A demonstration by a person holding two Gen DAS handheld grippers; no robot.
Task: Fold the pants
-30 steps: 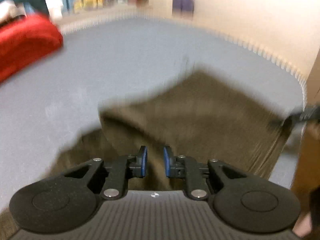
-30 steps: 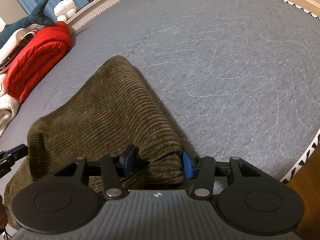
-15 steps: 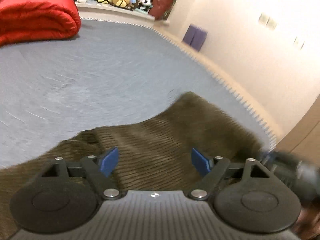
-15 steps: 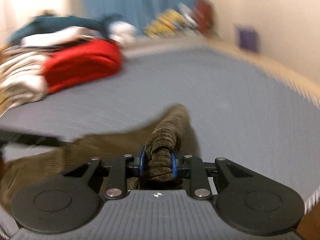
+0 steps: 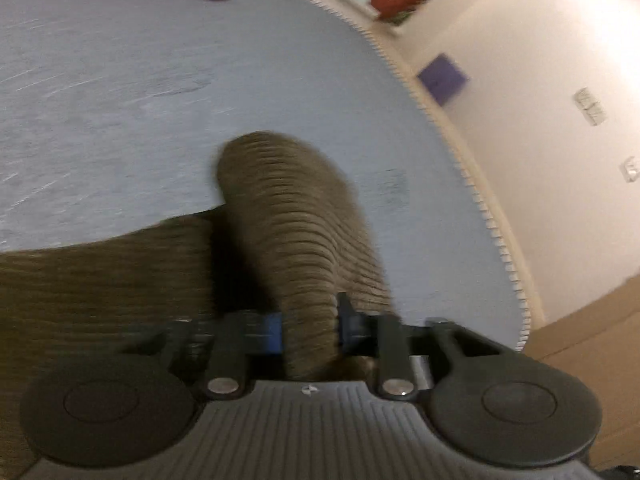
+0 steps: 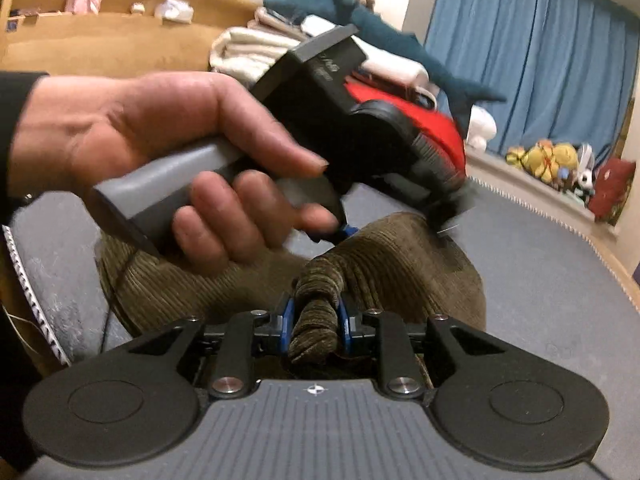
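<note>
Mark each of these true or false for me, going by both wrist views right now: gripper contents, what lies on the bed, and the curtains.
1. The right hand-held gripper pinches a bunched fold of the pants. True.
2. The left hand-held gripper has nothing between its fingers. False: its jaws are closing with a fold of pants between them.
3. The pants are blue denim. False: olive-brown corduroy.
4. A red blanket lies at the far side of the mattress. True.
5. The curtains are blue. True.
</note>
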